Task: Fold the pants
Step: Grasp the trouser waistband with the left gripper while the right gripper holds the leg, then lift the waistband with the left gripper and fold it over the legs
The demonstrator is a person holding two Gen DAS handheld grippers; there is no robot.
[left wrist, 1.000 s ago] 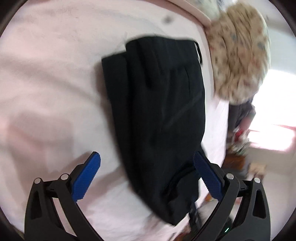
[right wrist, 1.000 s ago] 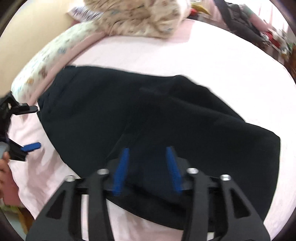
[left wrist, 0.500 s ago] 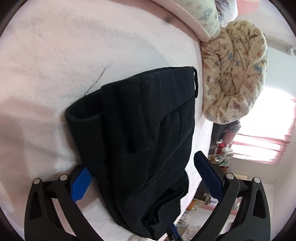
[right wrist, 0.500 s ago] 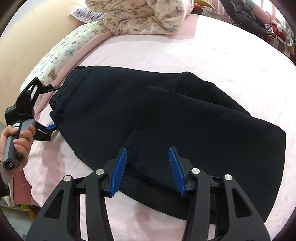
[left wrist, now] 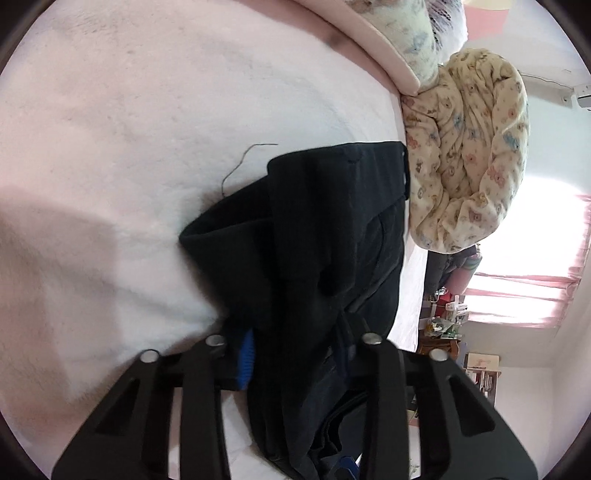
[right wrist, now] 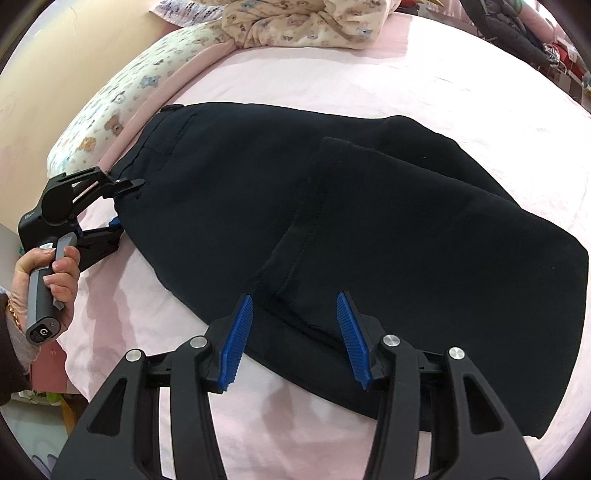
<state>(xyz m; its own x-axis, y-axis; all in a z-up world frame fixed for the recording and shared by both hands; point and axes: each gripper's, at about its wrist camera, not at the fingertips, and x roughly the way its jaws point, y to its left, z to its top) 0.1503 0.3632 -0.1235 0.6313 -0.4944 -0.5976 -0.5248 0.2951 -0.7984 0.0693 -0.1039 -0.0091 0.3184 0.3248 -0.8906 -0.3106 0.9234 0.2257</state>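
Black pants (right wrist: 332,229) lying folded once on a pink bed sheet (right wrist: 332,74), seen from both wrist cameras. Hidden or unclear: in the left wrist view the dark cloth fills the middle from 12 to 6 o'clock and covers nearly all of the left claw (left wrist: 295,354); only a sliver of one blue pad (left wrist: 246,354) shows at 7 o'clock, and the opposite pad is lost in the fabric, so pad contact cannot be confirmed there. The frame's lower edge cuts off the pants and the claw arms. A thin dark thread (left wrist: 240,166) lies on the sheet at 11 o'clock of the garment. In the right wrist view the left claw (right wrist: 122,206) appears at 9 o'clock, held by a hand (right wrist: 44,280) with a dark sleeve cut off at the border; its jaws are closing on the waistband end of the pants, with cloth between them. The right claw (right wrist: 295,332), at 6 o'clock, stands about half open with both ribbed blue pads (right wrist: 236,339) clear of the fabric, straddling the near edge of the folded legs and holding nothing. Appearance of the garment: matte, thick, smooth; the legs are doubled back over the upper part, their hem edge running from 12 to 6 o'clock; a belt loop shows at the waistband. A printed pillow (right wrist: 110,122) and a bundled printed quilt (right wrist: 303,22) lie at 10 to 12 o'clock; the room beyond is overexposed.
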